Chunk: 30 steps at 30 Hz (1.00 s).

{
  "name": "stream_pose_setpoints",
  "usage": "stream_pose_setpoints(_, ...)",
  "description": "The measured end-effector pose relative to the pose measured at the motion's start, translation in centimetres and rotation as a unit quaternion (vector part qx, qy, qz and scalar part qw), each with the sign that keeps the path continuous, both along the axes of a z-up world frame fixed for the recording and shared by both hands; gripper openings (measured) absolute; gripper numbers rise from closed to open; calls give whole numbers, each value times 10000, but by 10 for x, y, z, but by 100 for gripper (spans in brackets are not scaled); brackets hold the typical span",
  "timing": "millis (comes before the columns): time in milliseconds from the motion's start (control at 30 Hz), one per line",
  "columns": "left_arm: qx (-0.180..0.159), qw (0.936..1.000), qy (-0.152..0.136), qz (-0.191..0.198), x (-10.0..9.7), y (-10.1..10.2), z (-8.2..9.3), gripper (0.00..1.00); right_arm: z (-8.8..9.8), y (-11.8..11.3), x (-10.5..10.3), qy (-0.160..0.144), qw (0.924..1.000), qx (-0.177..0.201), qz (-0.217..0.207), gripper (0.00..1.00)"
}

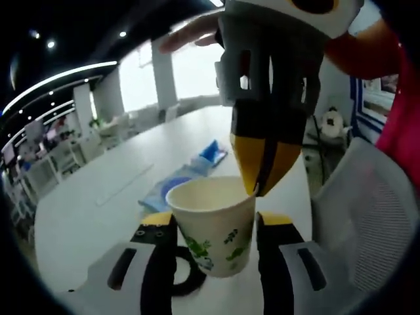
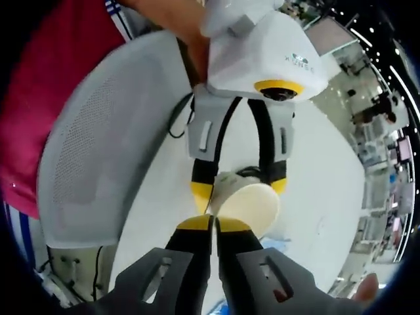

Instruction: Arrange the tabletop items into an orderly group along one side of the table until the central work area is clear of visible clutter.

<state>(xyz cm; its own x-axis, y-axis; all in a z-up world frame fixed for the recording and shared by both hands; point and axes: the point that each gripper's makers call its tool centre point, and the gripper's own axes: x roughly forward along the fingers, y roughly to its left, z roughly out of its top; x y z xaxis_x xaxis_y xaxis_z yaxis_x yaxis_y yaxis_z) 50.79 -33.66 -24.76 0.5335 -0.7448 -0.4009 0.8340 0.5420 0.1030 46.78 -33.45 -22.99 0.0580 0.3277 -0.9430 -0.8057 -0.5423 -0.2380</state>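
While the paper cup (image 1: 216,226) is held between the spread jaws of the left gripper (image 1: 216,226) and pinched at its rim by the right gripper (image 2: 214,226), opposed pulls could crush or tip it onto the bench (image 1: 98,210).

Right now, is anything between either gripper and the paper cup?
Nothing visible. The paper cup stands between the left gripper's open jaws, and the right gripper comes down from above, shut on its rim. Blue packets lie behind the cup on the white table, apart from it.
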Motion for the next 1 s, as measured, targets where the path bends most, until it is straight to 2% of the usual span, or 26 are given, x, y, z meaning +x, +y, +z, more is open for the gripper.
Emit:
stream_pose_setpoints(467, -169, 9998, 57, 97, 0, 0, 0, 43, 4, 3, -1, -34, 9999, 107, 24, 2)
stream_pose_setpoints(633, -263, 9995, 37, 152, 2, 4, 2, 42, 10, 7, 3, 189, 9980, 529, -298, 8)
stream_pose_setpoints(767, -297, 9994, 41, 182, 3, 7, 2, 42, 12, 1, 10, 337, 9946, 813, -554, 12)
stream_pose_setpoints(800, -287, 9994, 40, 197, 4, 9, 2, 42, 16, 0, 12, 455, 9904, 1070, -746, 14)
stream_pose_setpoints(833, -293, 9993, 52, 209, 4, 11, 2, 42, 17, 1, 12, 518, 9885, 1163, -815, 17)
stream_pose_setpoints(867, -309, 9993, 63, 221, 5, 13, 1, 42, 21, 0, 12, 706, 9830, 1388, -971, 18)
stream_pose_setpoints(1000, -381, 9989, 73, 266, 7, 17, 4, 42, 28, -6, 18, 1031, 9639, 2006, -1415, 23)
